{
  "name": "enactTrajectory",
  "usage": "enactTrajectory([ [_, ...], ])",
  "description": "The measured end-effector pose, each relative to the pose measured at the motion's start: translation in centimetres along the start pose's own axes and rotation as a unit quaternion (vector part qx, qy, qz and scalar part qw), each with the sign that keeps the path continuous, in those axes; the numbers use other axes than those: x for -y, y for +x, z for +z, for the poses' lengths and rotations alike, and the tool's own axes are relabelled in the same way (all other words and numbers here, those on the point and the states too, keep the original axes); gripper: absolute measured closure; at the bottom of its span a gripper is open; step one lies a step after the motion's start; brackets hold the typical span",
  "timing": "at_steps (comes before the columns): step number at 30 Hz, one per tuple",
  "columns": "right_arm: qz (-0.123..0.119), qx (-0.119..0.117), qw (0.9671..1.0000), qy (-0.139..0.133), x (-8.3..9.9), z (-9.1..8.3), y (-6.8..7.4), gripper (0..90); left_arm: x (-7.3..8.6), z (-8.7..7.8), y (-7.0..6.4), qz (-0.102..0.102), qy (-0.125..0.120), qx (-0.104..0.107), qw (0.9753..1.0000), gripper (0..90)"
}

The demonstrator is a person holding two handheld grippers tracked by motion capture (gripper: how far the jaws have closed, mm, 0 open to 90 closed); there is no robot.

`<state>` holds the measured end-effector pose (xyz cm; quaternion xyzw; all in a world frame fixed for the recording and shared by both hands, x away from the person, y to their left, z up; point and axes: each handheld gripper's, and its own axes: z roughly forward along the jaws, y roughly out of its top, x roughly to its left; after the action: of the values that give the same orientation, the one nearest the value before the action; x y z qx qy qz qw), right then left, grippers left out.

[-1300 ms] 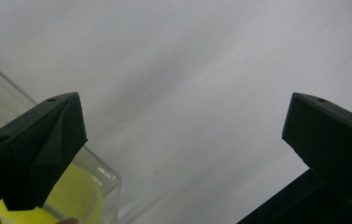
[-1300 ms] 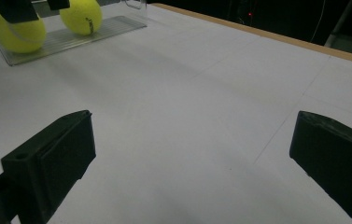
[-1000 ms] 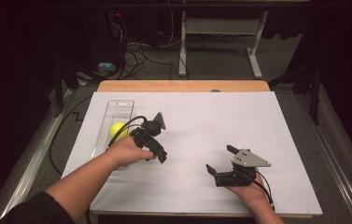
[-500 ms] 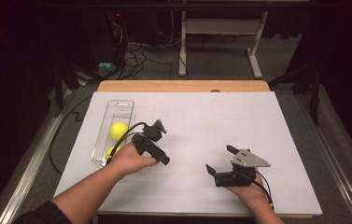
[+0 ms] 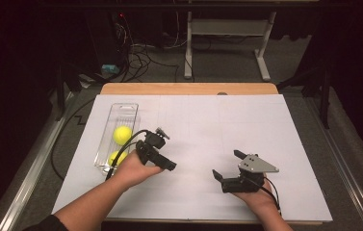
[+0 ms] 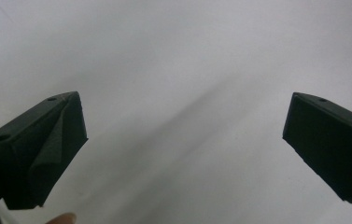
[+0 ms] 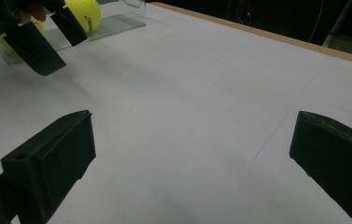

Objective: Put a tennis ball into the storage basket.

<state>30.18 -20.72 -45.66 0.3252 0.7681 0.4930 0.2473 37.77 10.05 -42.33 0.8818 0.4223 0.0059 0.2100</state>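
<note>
A clear plastic tray (image 5: 130, 109) lies on the left of the white table. In it are two yellow tennis balls, one in the middle (image 5: 122, 134) and one at the near end (image 5: 115, 157). My left gripper (image 5: 162, 161) hovers just right of the tray's near end; its own view shows it open (image 6: 185, 140) over bare white paper. My right gripper (image 5: 227, 168) rests open near the front right with nothing between its jaws (image 7: 192, 149). In the right gripper view the left gripper (image 7: 38, 42) sits in front of a ball (image 7: 82, 14) and the tray (image 7: 117, 25).
White paper (image 5: 246, 130) covers the wooden table (image 5: 188, 88). Beyond the far edge are a metal stand (image 5: 227, 38) and floor cables (image 5: 140, 57). A metal rail (image 5: 30, 178) runs along the left side.
The left gripper has pulled back from the tray toward the near side and to the right. A second ball now shows at the tray's near end. The right gripper has not moved.
</note>
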Motion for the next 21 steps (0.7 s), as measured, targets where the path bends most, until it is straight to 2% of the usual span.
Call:
enactTrajectory([
  [3, 0.001, 0.001, 1.0, 0.0, 0.0, -0.1, 0.0, 0.2, 0.5, 0.2, 0.1, -0.002, -0.029, 0.004, 0.9996, 0.6],
  [6, 0.002, 0.001, 1.0, -0.002, 0.1, -0.1, -0.2, 0.2, 1.2, 0.4, 0.1, -0.003, -0.06, 0.012, 0.9981, 0.7],
  [9, 0.004, 0.003, 1.0, -0.001, 0.1, -0.2, -0.2, 0.2, 1.9, 0.5, 0.0, 0.003, -0.095, 0.019, 0.9953, 0.7],
  [11, 0.006, 0.003, 1.0, -0.001, 0.1, -0.2, -0.2, 0.3, 2.5, 0.6, -0.1, 0.006, -0.119, 0.024, 0.9926, 1.0],
  [16, 0.007, 0.006, 1.0, 0.001, 0.2, -0.3, -0.3, 0.2, 3.9, 0.6, 0.0, 0.012, -0.18, 0.036, 0.983, 1.4],
  [21, 0.01, 0.011, 0.9999, 0.002, 0.3, -0.4, -0.6, 0.2, 5.3, 0.5, -0.1, 0.027, -0.241, 0.04, 0.9692, 1.7],
])
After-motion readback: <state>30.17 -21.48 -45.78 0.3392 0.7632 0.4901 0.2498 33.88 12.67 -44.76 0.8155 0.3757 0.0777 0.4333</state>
